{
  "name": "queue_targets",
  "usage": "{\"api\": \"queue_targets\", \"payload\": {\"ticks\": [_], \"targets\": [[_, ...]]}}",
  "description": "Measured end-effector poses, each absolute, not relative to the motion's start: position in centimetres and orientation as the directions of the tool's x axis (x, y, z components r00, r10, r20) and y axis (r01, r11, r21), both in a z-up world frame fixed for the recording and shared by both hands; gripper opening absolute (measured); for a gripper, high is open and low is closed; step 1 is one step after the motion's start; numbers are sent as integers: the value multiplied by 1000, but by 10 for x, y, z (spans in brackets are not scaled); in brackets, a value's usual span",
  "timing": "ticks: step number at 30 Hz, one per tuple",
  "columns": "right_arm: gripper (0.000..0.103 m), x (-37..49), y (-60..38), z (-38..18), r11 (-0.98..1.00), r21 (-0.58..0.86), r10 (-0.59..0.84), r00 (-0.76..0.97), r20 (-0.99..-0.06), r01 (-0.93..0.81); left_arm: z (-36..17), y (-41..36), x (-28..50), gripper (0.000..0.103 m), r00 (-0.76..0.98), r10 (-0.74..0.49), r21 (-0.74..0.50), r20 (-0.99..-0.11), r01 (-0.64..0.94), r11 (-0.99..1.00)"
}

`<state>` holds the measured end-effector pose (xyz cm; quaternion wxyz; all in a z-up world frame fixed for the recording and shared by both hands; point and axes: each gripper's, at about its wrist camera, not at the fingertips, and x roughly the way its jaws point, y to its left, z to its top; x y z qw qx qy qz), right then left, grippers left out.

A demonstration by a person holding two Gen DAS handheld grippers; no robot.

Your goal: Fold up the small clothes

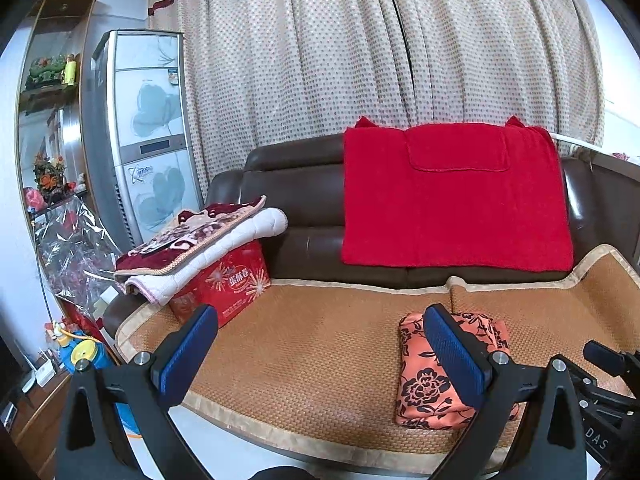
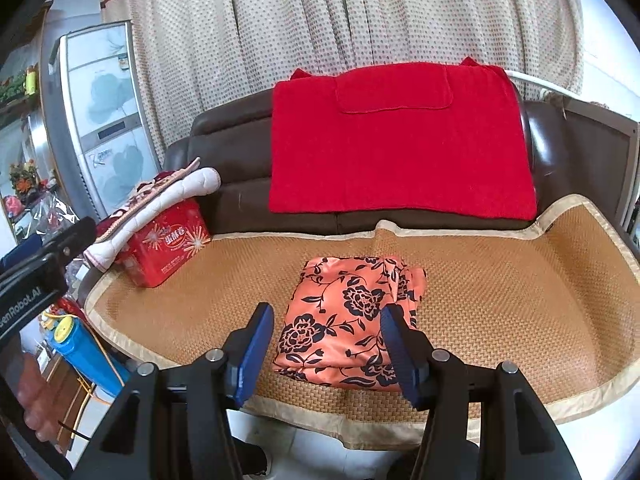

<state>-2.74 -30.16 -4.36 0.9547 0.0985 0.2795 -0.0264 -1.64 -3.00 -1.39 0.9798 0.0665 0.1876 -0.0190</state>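
A small orange garment with black flowers (image 2: 348, 316) lies folded into a compact rectangle on the woven sofa mat (image 2: 500, 288). In the left wrist view the garment (image 1: 424, 384) lies at the lower right, partly behind my right finger. My left gripper (image 1: 320, 344) is open and empty, held above the mat to the left of the garment. My right gripper (image 2: 326, 340) is open and empty, just in front of the garment's near edge, not touching it.
A red towel (image 2: 400, 140) hangs over the brown sofa back (image 2: 232, 148). A red gift box (image 2: 168, 244) with a folded quilt (image 2: 160, 204) on top stands at the mat's left end. A fridge (image 1: 148, 136) and a blue bottle (image 2: 88, 356) are further left.
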Motion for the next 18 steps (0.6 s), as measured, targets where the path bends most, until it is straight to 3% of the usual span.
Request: {"api": "queue_targets", "payload": {"ticks": [18], "targets": [[60, -46, -288, -22, 985, 142, -10, 865, -501, 93, 8, -6, -40, 102, 950, -4, 103, -312, 38, 994]]}}
